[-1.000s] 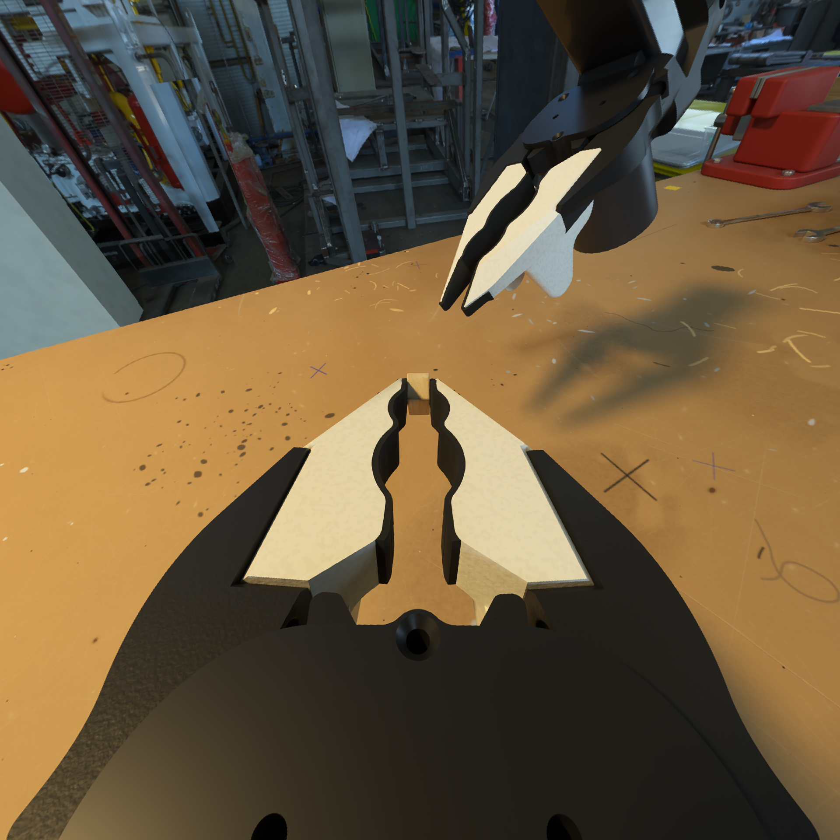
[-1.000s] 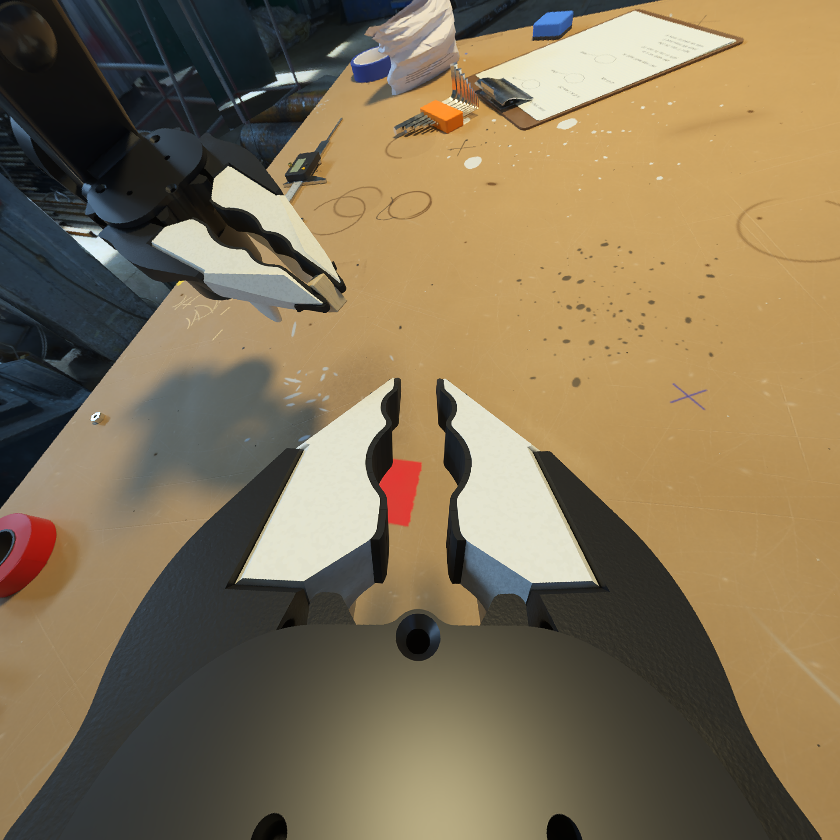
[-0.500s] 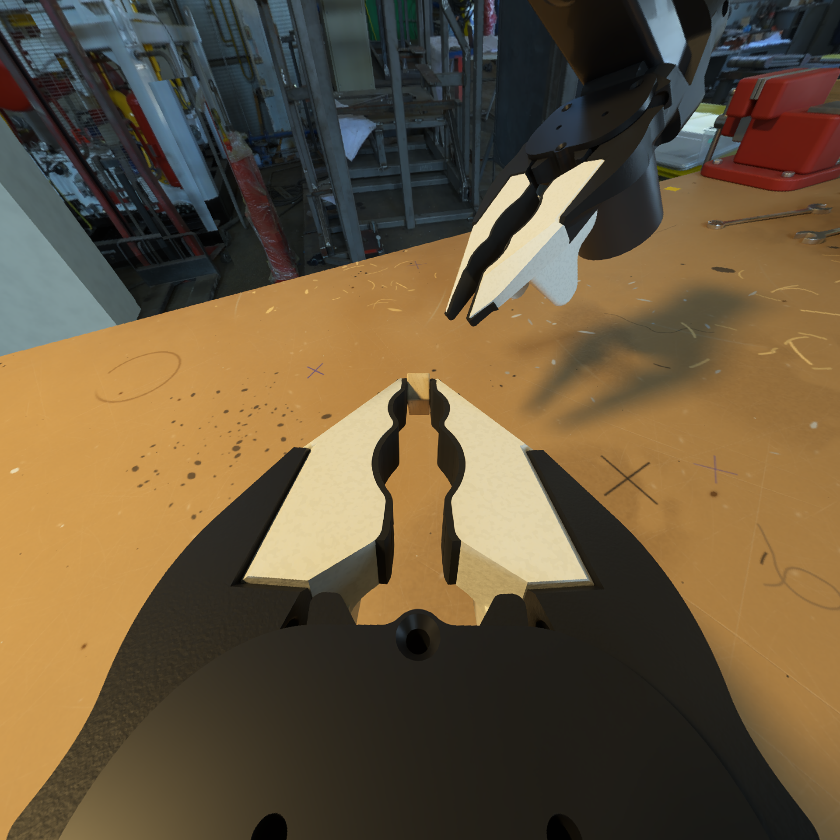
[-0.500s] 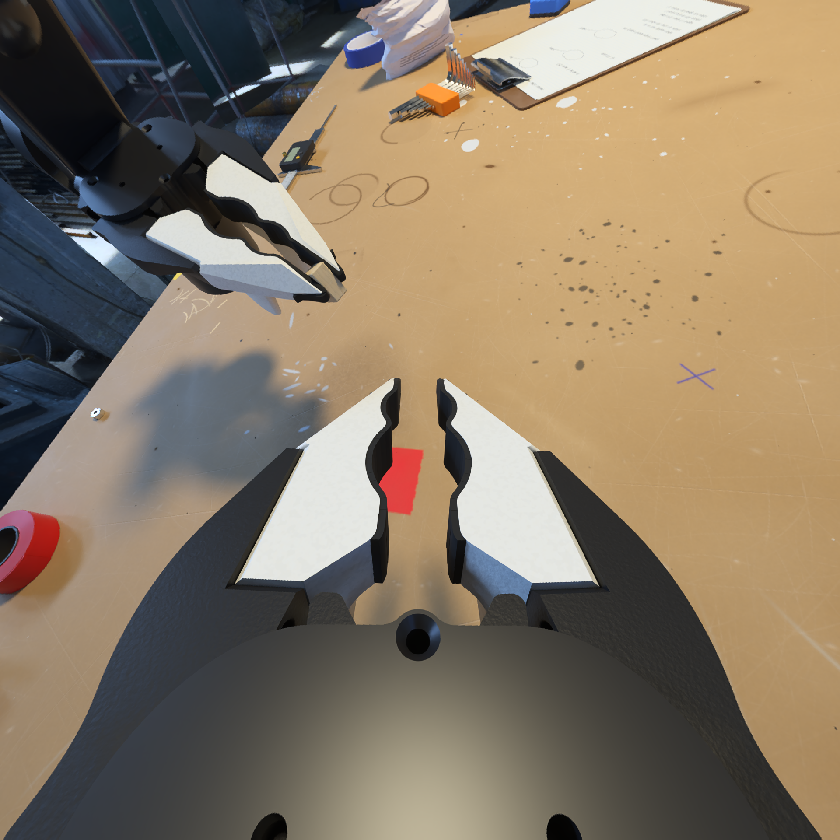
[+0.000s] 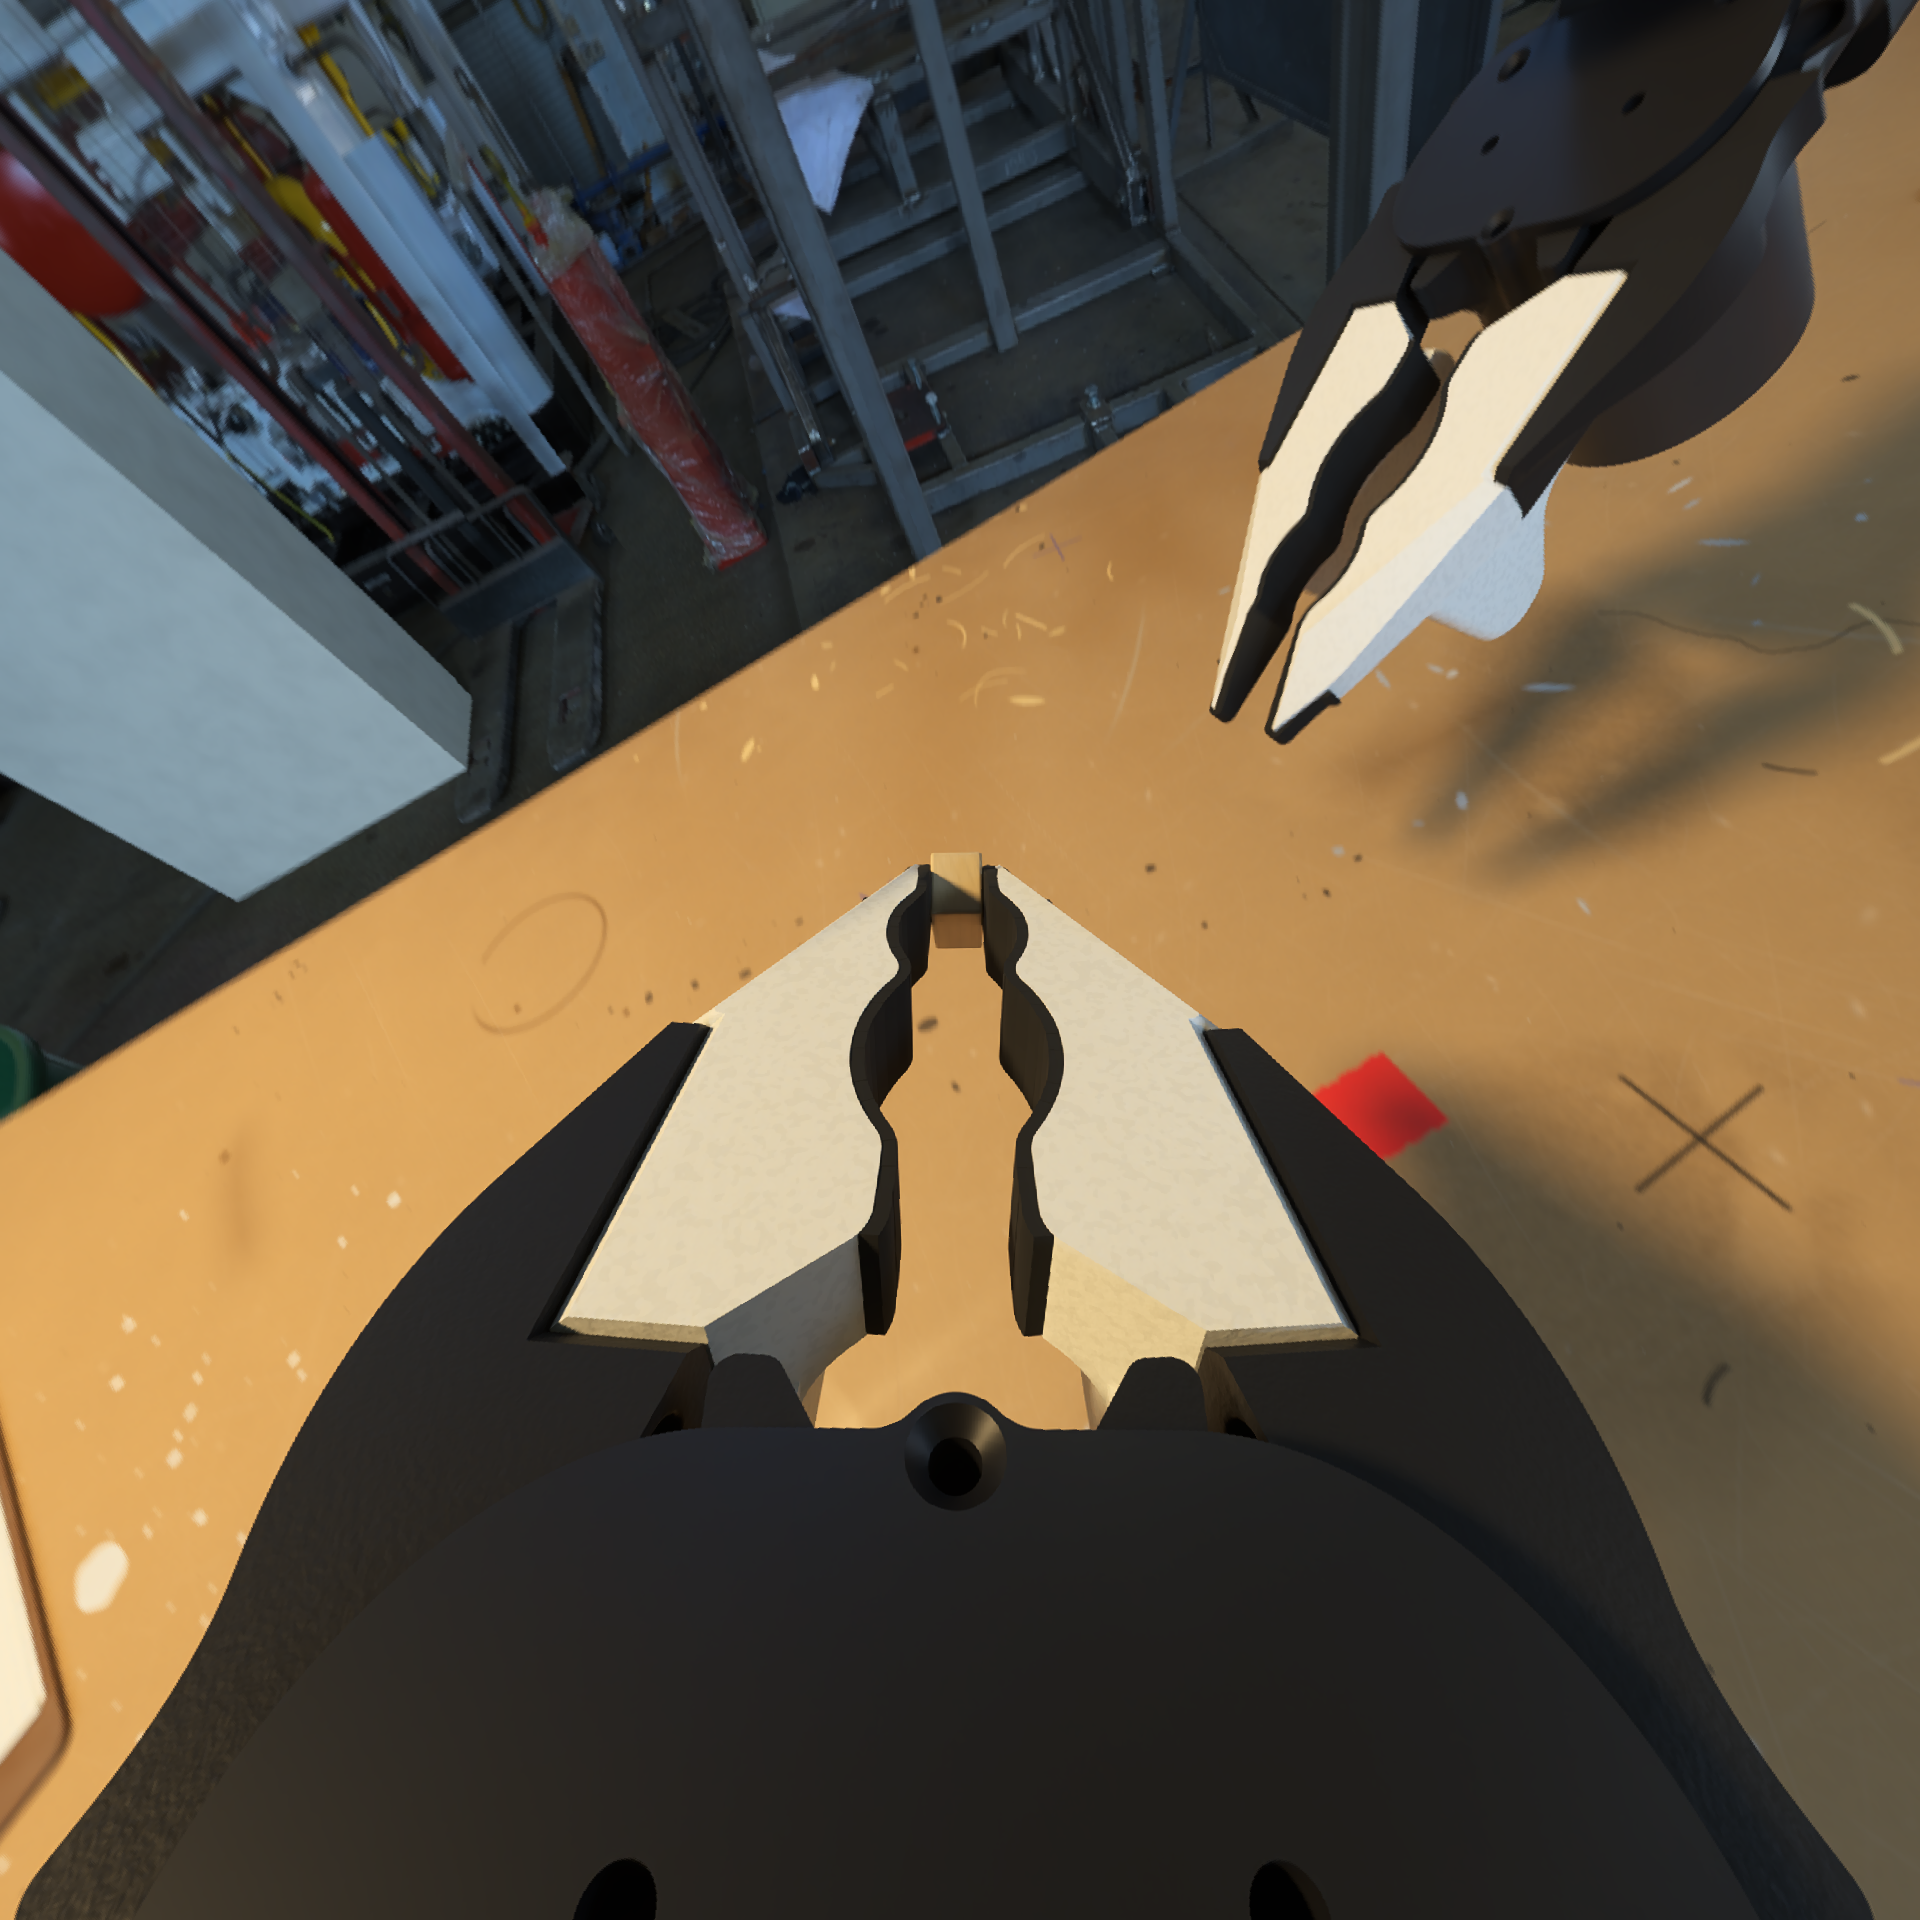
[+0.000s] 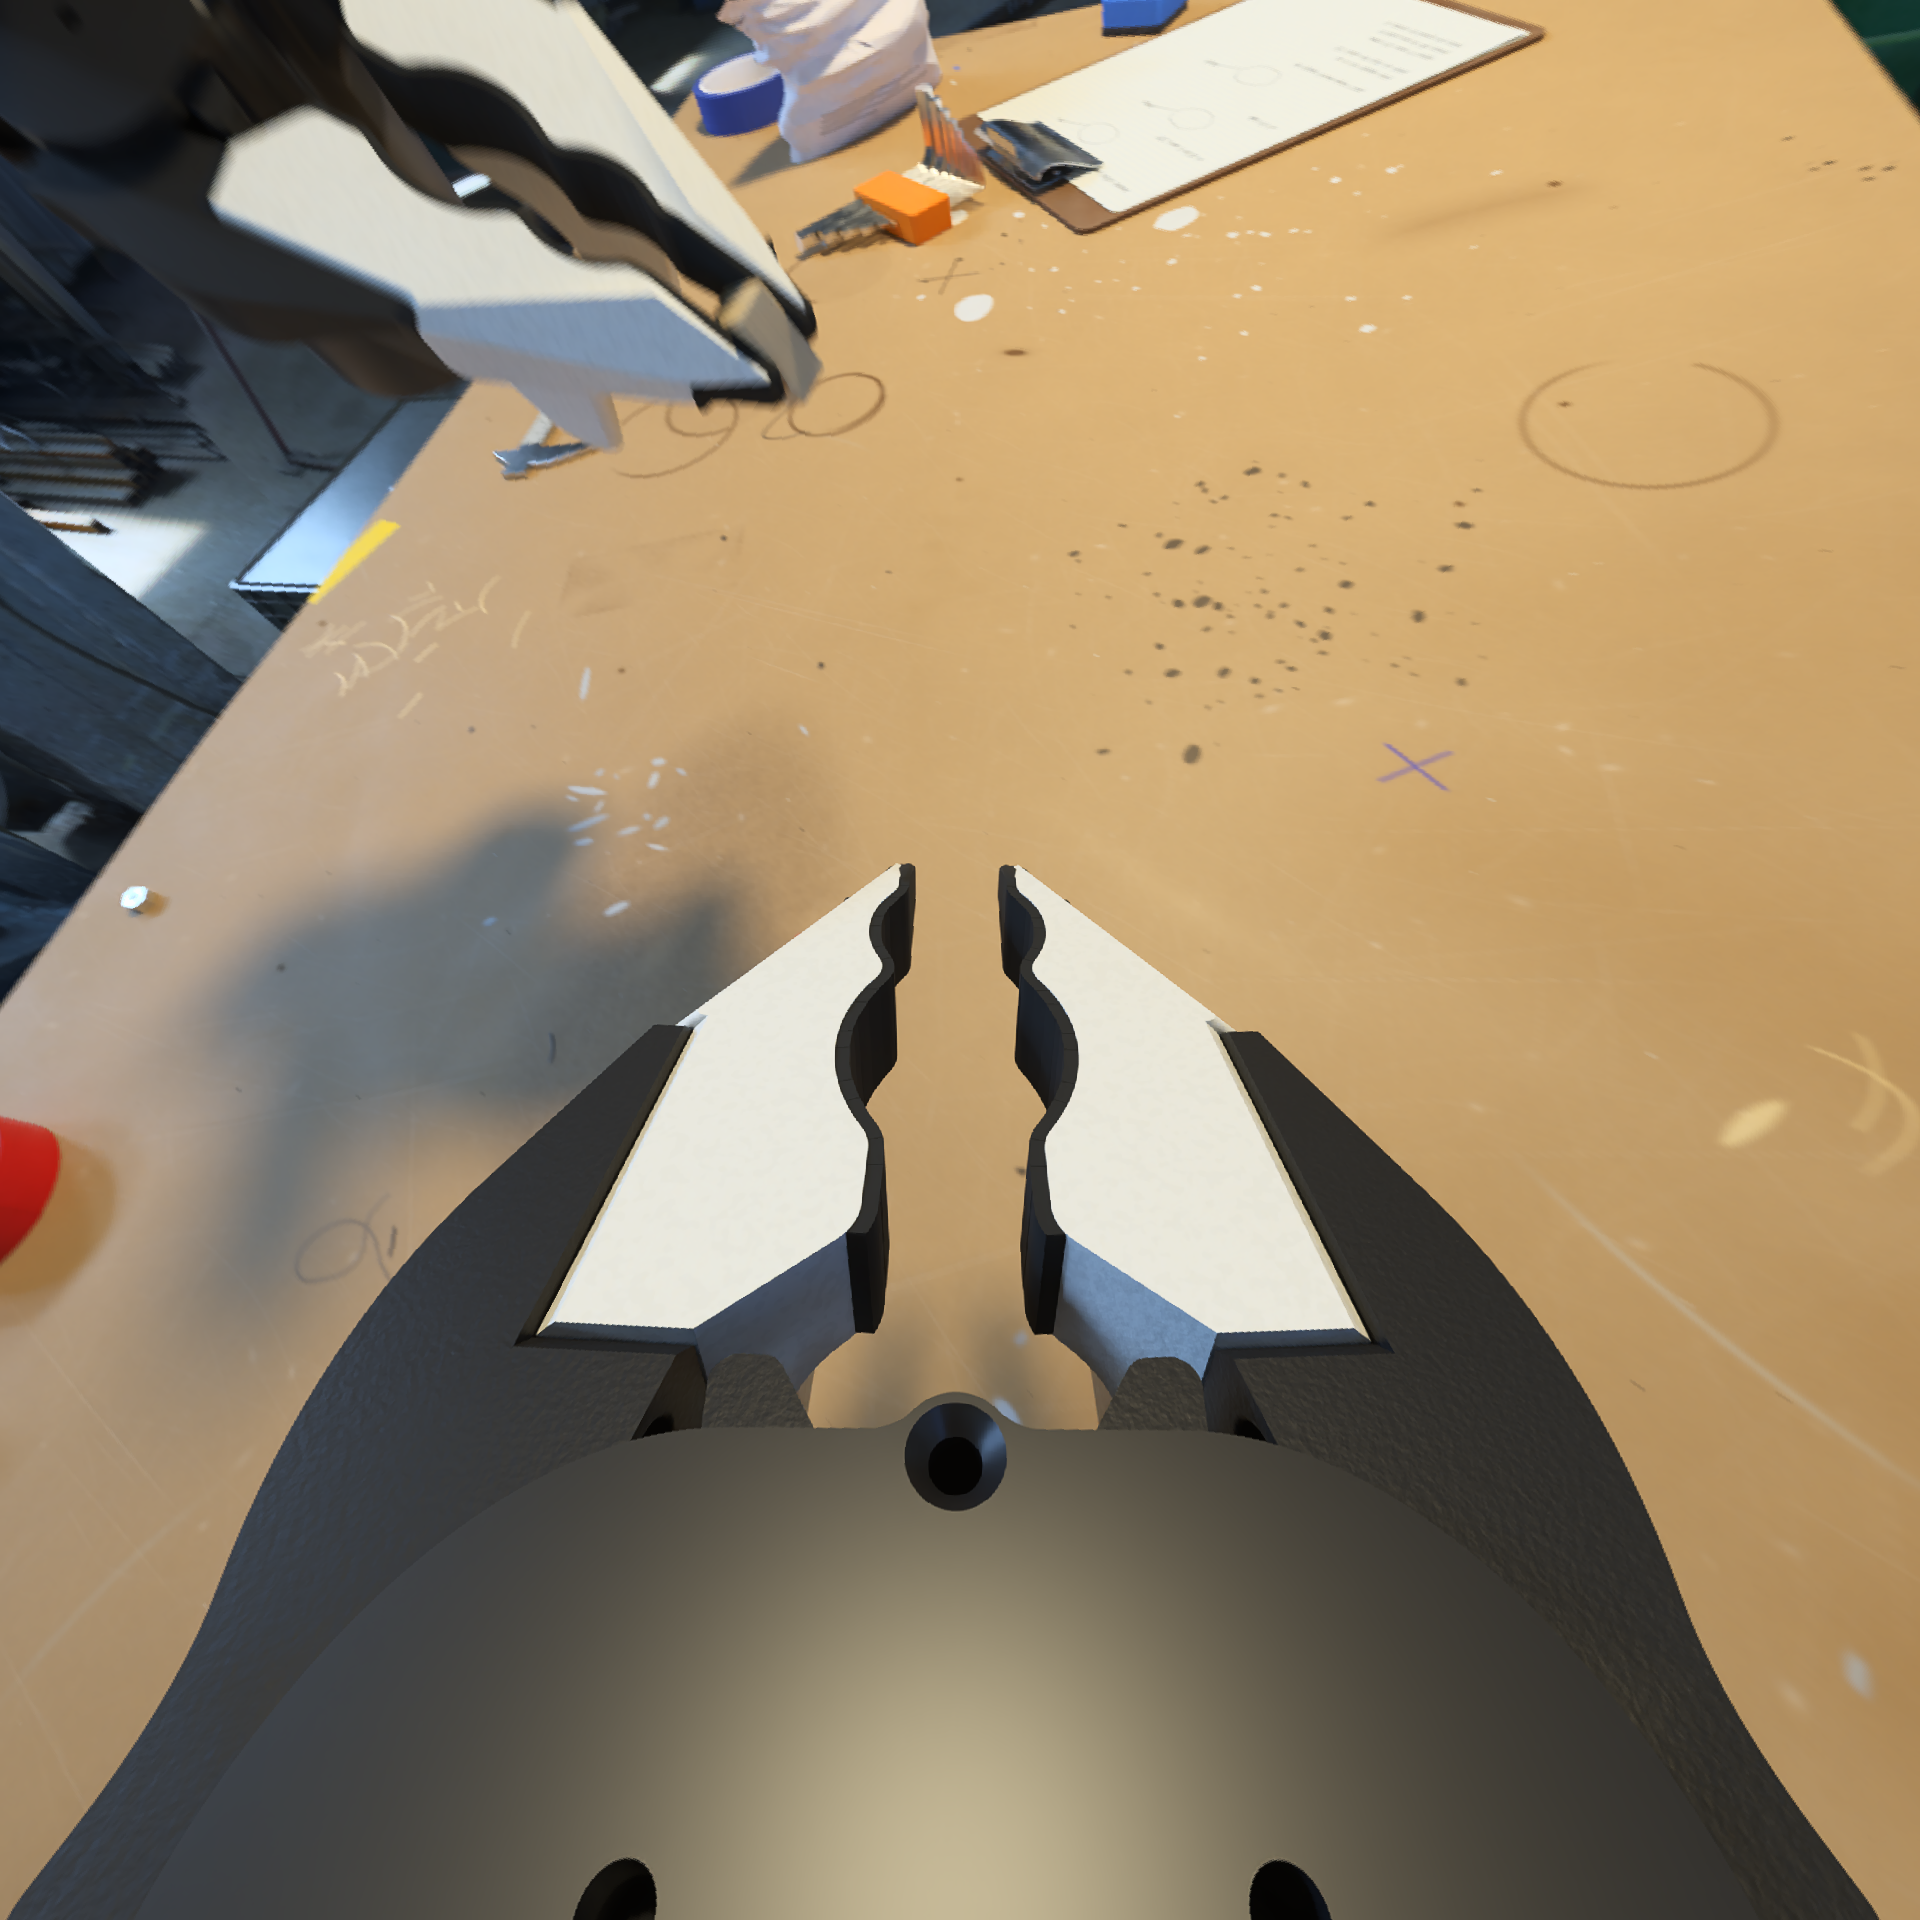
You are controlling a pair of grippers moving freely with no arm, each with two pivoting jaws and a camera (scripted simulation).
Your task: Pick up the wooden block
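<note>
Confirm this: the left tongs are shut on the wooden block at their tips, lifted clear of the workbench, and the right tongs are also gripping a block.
One detail is wrong. The right wrist view shows the right tongs open with nothing between their fingers. The rest stands: in the left wrist view the left tongs are shut on the wooden block at their tips, lifted clear of the workbench.

The left gripper [image 5: 956,883] is being seen at the centre of its own view, its fingers [image 5: 1081,1049] being kept narrowly apart with something small being pinched at the tips. In the right wrist view it is being shown blurred in the upper left of the frame. The right gripper [image 6: 956,883] is being held with its fingers [image 6: 1132,1101] parted and nothing between them; it is being shown in the upper right of the left wrist view, tips pointing down and left.
</note>
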